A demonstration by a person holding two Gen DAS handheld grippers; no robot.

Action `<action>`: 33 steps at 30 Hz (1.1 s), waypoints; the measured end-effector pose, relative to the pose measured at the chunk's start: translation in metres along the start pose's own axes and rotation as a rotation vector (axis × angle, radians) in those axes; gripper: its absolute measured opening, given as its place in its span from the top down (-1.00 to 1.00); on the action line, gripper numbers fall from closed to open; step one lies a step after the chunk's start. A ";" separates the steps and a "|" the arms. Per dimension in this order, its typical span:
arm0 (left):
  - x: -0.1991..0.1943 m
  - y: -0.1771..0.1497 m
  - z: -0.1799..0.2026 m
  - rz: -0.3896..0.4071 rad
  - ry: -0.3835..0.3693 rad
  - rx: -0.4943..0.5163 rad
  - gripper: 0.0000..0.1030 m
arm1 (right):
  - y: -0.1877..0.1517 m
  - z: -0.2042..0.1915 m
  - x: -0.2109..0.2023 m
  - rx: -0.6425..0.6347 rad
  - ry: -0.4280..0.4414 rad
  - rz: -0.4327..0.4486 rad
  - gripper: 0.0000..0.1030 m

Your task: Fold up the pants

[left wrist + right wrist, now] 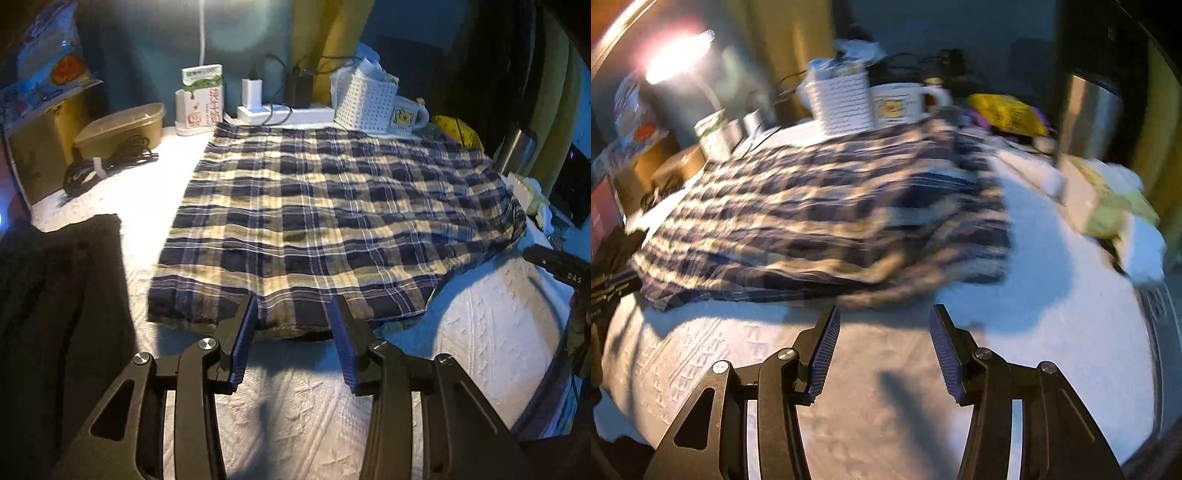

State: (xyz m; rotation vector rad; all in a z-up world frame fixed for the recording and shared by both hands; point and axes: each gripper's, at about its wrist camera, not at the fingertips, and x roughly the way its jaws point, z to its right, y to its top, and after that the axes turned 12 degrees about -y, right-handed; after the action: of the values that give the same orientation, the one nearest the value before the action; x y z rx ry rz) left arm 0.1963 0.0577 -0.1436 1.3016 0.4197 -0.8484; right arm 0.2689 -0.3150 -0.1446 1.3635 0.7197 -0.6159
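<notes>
The plaid pants (325, 206), navy and cream checks, lie spread flat on a white textured cloth (295, 406). My left gripper (295, 306) is open, its blue-padded fingers just over the pants' near edge, holding nothing. The right wrist view is blurred by motion: the pants (820, 221) lie ahead and to the left, bunched at their right end. My right gripper (884, 314) is open and empty, just short of the pants' near edge. Part of the right gripper shows in the left wrist view (561, 266) at the far right.
Along the back stand a power strip with chargers (280, 110), a white perforated basket (365, 103), a mug (410, 114), a gold lidded tub (122, 125) and coiled black cable (107, 162). A dark cloth (55, 295) lies left. A steel container (1089, 118) stands right.
</notes>
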 end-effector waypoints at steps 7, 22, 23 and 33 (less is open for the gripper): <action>-0.019 0.009 -0.008 0.060 0.046 -0.040 0.21 | -0.010 0.030 -0.002 0.087 0.021 -0.002 -0.68; -0.019 0.022 -0.028 0.072 0.145 -0.115 0.18 | 0.023 0.032 0.040 0.197 0.162 -0.030 -0.68; -0.019 0.023 -0.029 0.074 0.150 -0.117 0.18 | 0.028 0.033 0.043 0.212 0.169 -0.032 -0.68; -0.011 0.039 -0.031 0.070 0.179 -0.118 0.18 | 0.057 0.053 0.074 0.423 0.304 -0.037 -0.69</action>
State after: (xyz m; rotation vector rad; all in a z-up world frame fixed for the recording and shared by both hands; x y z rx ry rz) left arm 0.2240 0.0917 -0.1177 1.2791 0.5541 -0.6413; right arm 0.3652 -0.3596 -0.1616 1.8658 0.8919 -0.6188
